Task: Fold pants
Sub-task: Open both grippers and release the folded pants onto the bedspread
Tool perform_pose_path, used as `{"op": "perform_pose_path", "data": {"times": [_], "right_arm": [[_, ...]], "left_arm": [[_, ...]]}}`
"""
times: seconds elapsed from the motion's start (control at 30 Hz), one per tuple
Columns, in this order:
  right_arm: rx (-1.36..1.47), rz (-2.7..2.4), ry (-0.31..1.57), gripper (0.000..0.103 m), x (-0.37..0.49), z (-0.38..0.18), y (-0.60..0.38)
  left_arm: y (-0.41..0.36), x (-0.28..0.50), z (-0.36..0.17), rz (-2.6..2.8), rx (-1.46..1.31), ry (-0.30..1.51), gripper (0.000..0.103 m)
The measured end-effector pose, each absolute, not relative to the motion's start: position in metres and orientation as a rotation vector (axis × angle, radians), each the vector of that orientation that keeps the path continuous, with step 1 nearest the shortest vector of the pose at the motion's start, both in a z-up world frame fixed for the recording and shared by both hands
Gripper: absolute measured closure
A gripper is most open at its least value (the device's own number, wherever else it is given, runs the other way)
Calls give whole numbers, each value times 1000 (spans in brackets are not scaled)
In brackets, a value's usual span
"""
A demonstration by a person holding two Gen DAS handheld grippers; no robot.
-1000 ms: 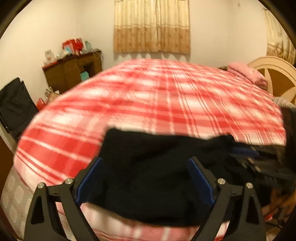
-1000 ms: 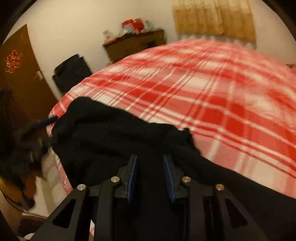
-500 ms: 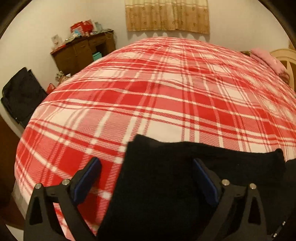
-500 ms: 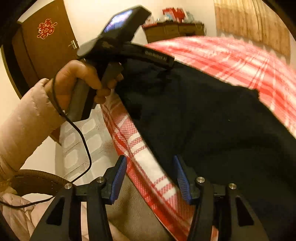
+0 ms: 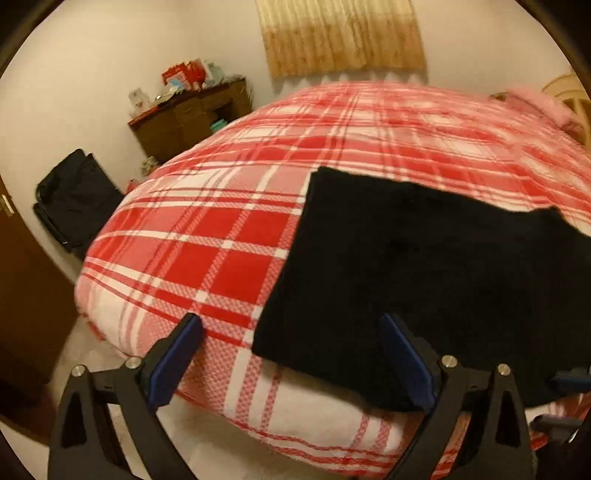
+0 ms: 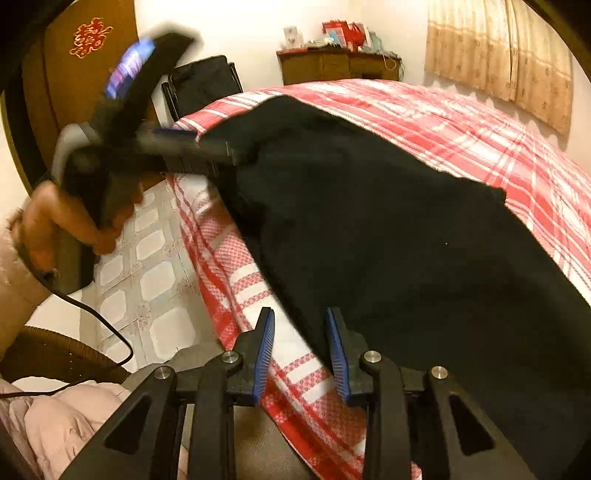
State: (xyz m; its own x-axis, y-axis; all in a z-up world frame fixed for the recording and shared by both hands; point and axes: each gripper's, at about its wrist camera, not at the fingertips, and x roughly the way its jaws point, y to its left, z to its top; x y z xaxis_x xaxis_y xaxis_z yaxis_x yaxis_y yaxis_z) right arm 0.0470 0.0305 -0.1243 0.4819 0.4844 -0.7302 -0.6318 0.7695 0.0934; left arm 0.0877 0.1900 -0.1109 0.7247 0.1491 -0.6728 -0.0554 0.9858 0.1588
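The black pants (image 5: pixel 424 266) lie flat at the near edge of the plaid bed (image 5: pixel 229 251). The left gripper (image 5: pixel 291 354) hangs spread wide over the pants' corner, grasping nothing. The right gripper (image 6: pixel 301 350) is part-open, the hem between its jaws. A dresser (image 5: pixel 192 114) stands beyond the bed.

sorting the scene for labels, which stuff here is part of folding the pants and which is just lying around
Part of the job:
black pants
plaid bed cover they lie on
left gripper, open
right gripper, open

Just lying about:
wooden dresser with clutter on top
black bag by the wall
curtain
pink pillow
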Motion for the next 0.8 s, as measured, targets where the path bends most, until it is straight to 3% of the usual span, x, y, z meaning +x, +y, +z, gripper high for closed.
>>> {"op": "perform_pose_path", "data": {"times": [0.33,0.5,0.8], "right_arm": [[-55,748,706,72,69,-88,50],[-4,827,907,71,98,-133,87],[193,744,698,71,74,-79,15]], "left_arm": [[201,86,-79,89,133,664,3],[184,97,-100,115,289,723,3],[186,75,-74,114,208,614,4]]}}
